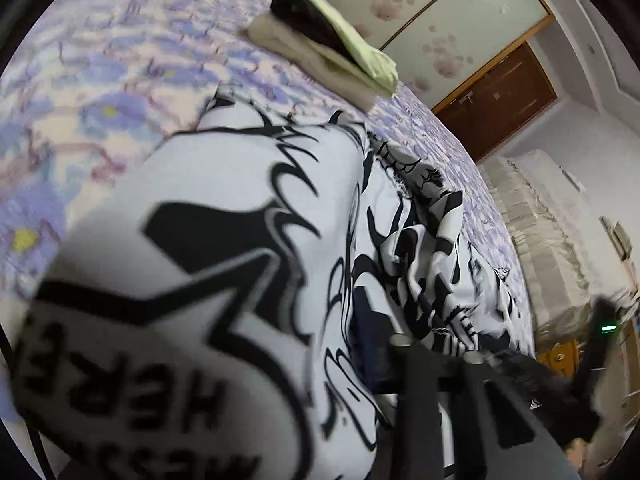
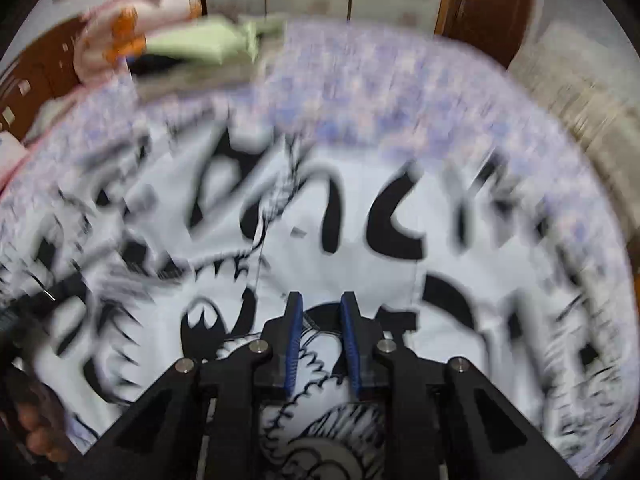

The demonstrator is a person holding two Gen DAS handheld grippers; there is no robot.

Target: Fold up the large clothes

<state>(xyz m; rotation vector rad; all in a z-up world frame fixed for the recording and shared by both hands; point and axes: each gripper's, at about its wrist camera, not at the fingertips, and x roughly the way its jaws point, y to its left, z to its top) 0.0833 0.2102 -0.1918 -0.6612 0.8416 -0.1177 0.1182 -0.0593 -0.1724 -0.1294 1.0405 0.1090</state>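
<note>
A large white garment with black graffiti print (image 1: pixel 224 216) lies on the bed and fills both views (image 2: pixel 360 208). In the left wrist view a fold of it hangs right against the camera and hides most of my left gripper (image 1: pixel 384 352); one black finger (image 1: pixel 424 380) shows beside the cloth, so the gripper appears shut on the garment. In the right wrist view my right gripper (image 2: pixel 322 300) hovers over the garment with its blue-padded fingers (image 2: pixel 294 332) apart and nothing between them. The view is blurred by motion.
The bed has a purple floral cover (image 1: pixel 100 92). A stack of folded clothes, pale green on top (image 1: pixel 340 44), sits at the far side of the bed, also blurred in the right wrist view (image 2: pixel 200 40). Wardrobe doors (image 1: pixel 440 12) stand behind. Beige bedding (image 1: pixel 552 216) lies beside the bed.
</note>
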